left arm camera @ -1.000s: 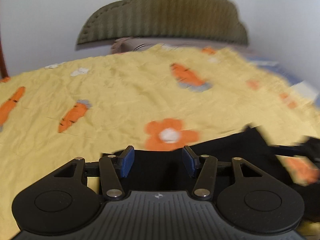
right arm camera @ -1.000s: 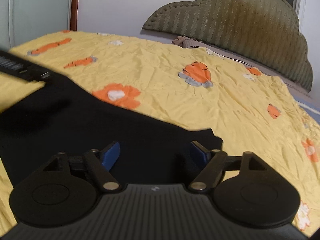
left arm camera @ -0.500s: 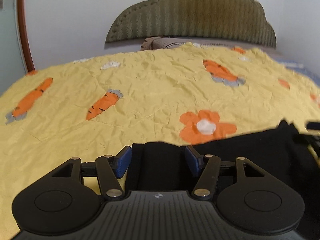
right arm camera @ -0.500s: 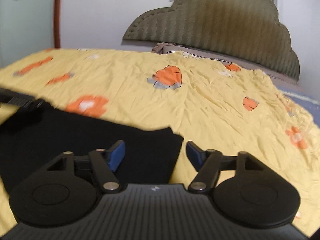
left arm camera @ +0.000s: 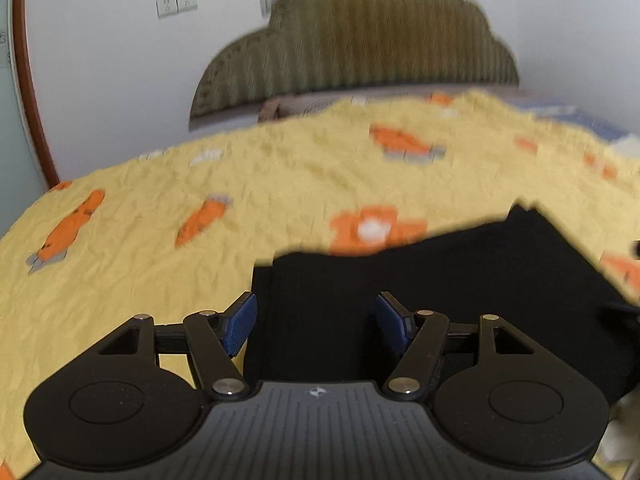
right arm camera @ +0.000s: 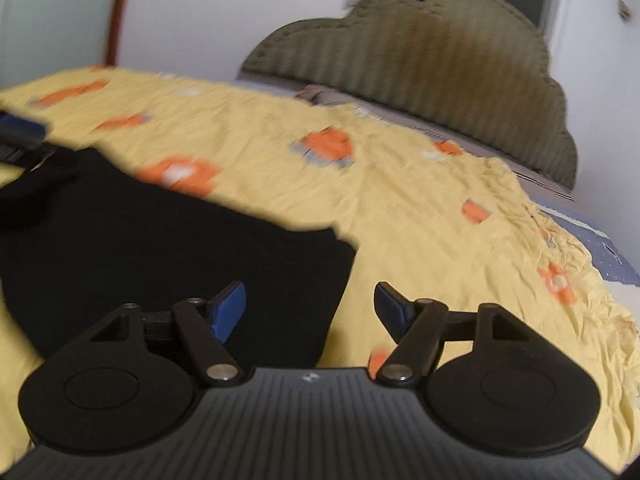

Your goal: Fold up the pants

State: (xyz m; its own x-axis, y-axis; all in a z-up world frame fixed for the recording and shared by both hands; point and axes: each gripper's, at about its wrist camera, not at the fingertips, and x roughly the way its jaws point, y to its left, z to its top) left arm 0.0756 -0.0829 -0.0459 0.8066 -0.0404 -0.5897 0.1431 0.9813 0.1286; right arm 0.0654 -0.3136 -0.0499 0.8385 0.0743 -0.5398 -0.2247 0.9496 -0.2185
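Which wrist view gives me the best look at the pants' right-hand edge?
The right wrist view: the black pants end in a visible edge and corner between the open right gripper fingers. The left wrist view shows the pants stretching rightward from the open left gripper, far edge blurred.

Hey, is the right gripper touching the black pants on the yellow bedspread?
Cannot tell. The right wrist view shows the open right gripper over the black pants' corner, but blur hides any contact.

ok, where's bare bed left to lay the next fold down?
Open yellow carrot-print bedspread runs from the black pants to the olive padded headboard, and right of the pants' edge. The near strip is crowded: pants under both hand-held grippers.
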